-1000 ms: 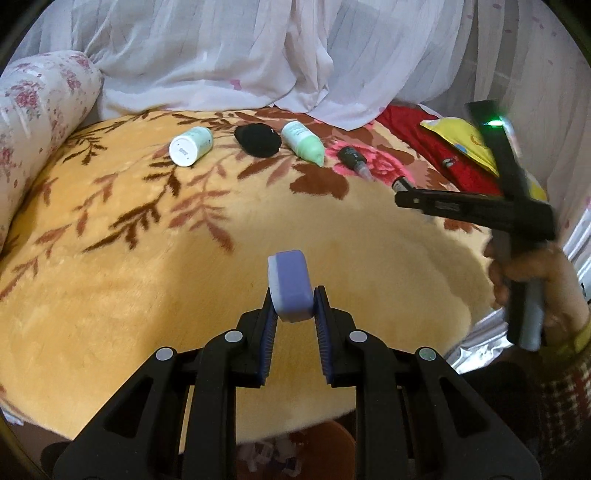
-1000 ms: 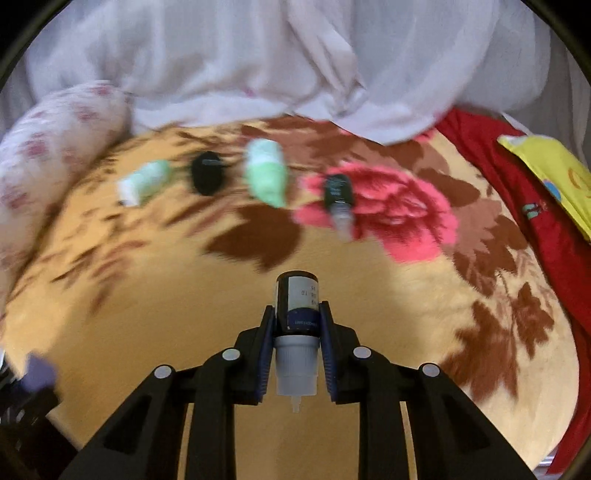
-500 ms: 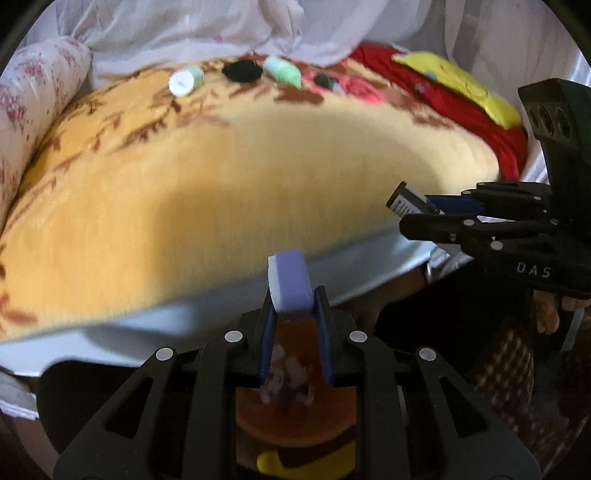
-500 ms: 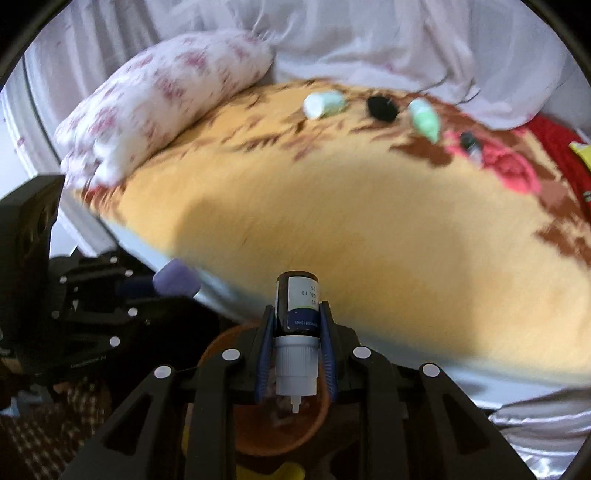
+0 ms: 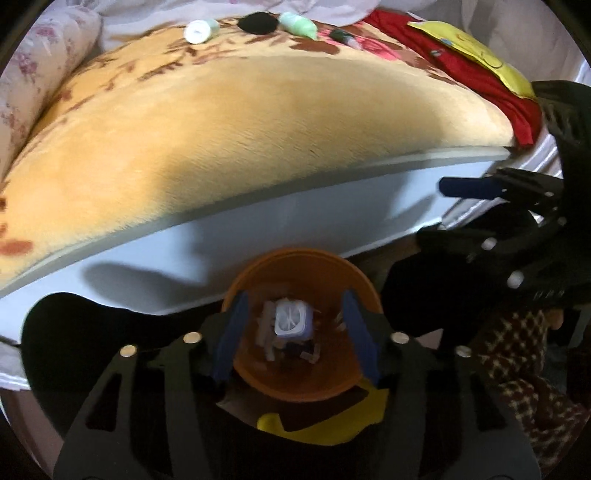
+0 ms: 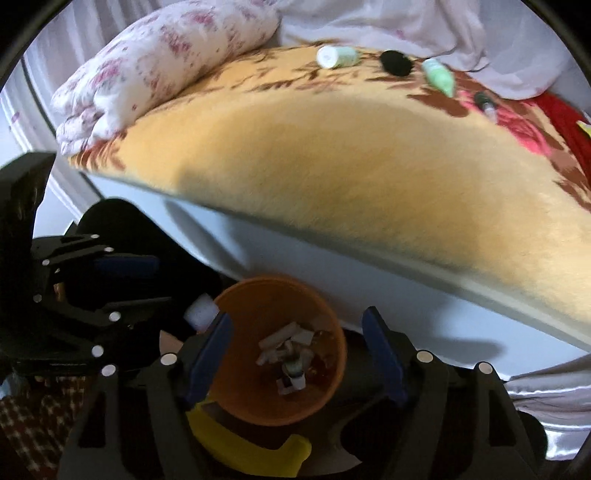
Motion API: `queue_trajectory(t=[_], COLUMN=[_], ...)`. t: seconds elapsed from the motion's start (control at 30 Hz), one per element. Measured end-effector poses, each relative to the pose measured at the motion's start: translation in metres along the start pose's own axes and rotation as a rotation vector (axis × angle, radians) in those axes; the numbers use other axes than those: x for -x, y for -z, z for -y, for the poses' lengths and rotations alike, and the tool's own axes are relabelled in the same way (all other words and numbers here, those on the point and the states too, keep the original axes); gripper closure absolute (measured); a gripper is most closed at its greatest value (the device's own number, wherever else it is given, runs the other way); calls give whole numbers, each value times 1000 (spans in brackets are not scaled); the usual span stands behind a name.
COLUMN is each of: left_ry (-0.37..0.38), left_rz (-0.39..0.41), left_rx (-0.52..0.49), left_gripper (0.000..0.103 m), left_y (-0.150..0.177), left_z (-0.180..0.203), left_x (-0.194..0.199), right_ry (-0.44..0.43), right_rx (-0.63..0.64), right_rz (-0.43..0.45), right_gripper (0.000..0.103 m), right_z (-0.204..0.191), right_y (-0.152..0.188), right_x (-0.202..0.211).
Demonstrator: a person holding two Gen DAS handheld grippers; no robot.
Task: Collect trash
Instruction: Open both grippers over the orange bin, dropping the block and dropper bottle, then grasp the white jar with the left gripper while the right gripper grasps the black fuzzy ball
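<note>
An orange bin (image 5: 299,258) (image 6: 277,288) holding scraps stands on the floor against the bed. My left gripper (image 5: 295,332) hangs over it with jaws opening; the lilac case (image 5: 290,319) (image 6: 201,314) is loose between them, no pad touching it. My right gripper (image 6: 297,354) is also over the bin, jaws opening, and the small dropper bottle (image 6: 293,373) lies among the scraps below. On the far side of the blanket remain a white-capped green bottle (image 5: 201,31), a black lump (image 5: 256,23), a green tube (image 5: 297,25) and a dark dropper bottle (image 5: 343,37).
The yellow floral blanket (image 5: 258,122) overhangs the bed's white side (image 5: 258,229). A flowered pillow (image 6: 159,62) lies at the left end, a red cloth (image 5: 461,70) at the right. A yellow plastic piece (image 6: 240,443) sits under the bin. Checked trousers (image 5: 517,350) are close by.
Both grippers came back from over the blanket and down to the bin. Each then opened: the left let go of the lilac case, the right dropped the dropper bottle.
</note>
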State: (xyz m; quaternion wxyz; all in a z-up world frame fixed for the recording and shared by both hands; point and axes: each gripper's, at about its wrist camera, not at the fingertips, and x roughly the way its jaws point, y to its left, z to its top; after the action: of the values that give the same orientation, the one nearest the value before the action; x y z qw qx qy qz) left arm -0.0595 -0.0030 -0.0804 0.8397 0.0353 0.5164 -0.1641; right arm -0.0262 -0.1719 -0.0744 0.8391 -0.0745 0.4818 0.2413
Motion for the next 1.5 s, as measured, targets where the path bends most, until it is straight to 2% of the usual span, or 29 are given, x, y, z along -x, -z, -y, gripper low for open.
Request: queue_trajectory(t=[0.1, 0.2, 0.37, 0.5, 0.67, 0.8, 0.93, 1.27, 1.3, 1.37, 1.43, 1.5], left_ry=[-22, -24, -42, -82, -116, -103, -137, -235, -235, -199, -178, -181], left_rz=[13, 42, 157, 248, 301, 289, 257, 209, 206, 204, 230, 246], left_rx=[11, 27, 66, 91, 102, 95, 70, 47, 55, 93, 138, 138], left_gripper=[44, 43, 43, 39, 38, 38, 38, 38, 38, 52, 53, 53], left_y=[-4, -17, -63, -122, -200, -263, -309, -367, -370, -372, -366, -357], left_z=[-6, -14, -33, -52, -78, -94, -108, -132, -134, -140, -142, -137], left_x=[3, 9, 28, 33, 12, -21, -59, -118, -122, -128, -124, -117], right_ry=[20, 29, 22, 19, 13, 20, 40, 45, 46, 49, 47, 46], right_rx=[-10, -21, -47, -63, -90, -120, -159, -184, -183, -181, -175, -163], right_rz=[31, 77, 162, 207, 220, 203, 181, 180, 182, 183, 186, 189], right_gripper=[30, 29, 28, 28, 28, 28, 28, 28, 28, 28, 28, 28], right_z=[9, 15, 27, 35, 49, 66, 84, 107, 107, 108, 108, 109], right_y=[-4, -12, -33, -48, -57, -57, -58, -70, -72, -75, -80, -88], right_x=[8, 17, 32, 37, 34, 26, 18, 12, 11, 10, 9, 7])
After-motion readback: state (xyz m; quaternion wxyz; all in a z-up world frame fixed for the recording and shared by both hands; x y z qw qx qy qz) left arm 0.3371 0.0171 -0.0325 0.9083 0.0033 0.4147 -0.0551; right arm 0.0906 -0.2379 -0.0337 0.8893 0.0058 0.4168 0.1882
